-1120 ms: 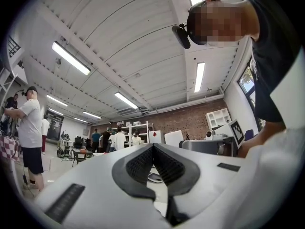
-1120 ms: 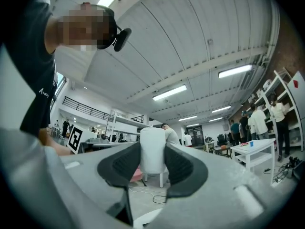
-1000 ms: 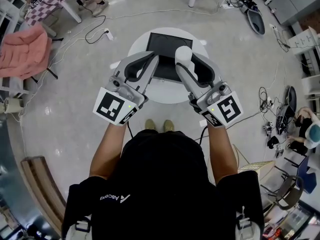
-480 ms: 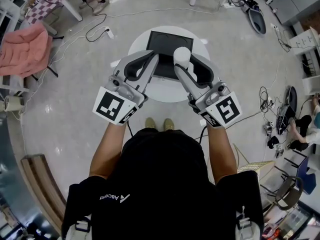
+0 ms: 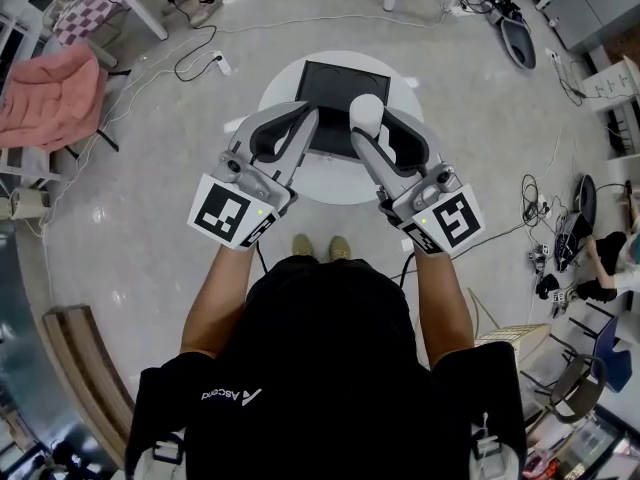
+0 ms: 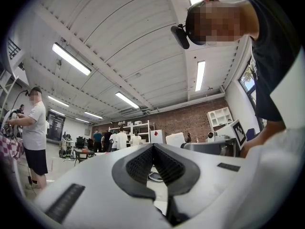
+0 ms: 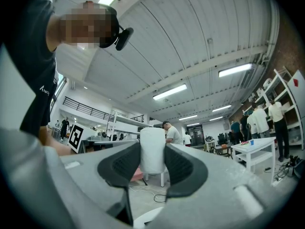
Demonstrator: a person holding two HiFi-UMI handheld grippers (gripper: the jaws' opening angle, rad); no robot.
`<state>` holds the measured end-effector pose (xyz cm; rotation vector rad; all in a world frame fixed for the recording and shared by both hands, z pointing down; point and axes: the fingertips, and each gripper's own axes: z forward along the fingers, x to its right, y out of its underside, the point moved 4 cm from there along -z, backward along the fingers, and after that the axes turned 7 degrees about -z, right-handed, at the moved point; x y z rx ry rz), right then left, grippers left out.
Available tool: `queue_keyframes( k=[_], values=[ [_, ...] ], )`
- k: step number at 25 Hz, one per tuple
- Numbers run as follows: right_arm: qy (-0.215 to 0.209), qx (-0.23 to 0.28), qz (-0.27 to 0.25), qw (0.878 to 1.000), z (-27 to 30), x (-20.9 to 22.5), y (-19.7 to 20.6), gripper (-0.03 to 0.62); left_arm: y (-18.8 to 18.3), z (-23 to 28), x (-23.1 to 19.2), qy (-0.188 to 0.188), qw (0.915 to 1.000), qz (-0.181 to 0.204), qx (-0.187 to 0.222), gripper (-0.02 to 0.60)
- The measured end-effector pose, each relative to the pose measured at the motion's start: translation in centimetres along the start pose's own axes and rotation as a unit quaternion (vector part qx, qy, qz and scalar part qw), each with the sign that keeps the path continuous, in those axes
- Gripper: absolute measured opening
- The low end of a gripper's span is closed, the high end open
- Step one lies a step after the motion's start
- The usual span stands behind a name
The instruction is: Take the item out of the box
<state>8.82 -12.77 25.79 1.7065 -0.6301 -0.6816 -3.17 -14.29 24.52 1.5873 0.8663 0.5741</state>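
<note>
Hardly anything is moving since a moment ago: the right hand-held gripper (image 7: 152,163) is still squeezing the smooth white round-topped tube (image 5: 367,110) between its jaws, holding it up over the right edge of the black square box (image 5: 330,83). That box is sitting on the round white counter (image 5: 330,190). At the box's left edge, the left hand-held gripper (image 6: 153,149) is hovering with its jaws pressed together on nothing.
</note>
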Motion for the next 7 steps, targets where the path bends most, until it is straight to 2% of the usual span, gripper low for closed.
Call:
queue_keyframes(
  k=[7],
  values=[
    [0.002, 0.001, 0.001, 1.0, 0.11, -0.01, 0.04, 0.163, -0.09, -0.28, -0.36, -0.004, 1.0, -0.001, 0.001, -0.002]
  ],
)
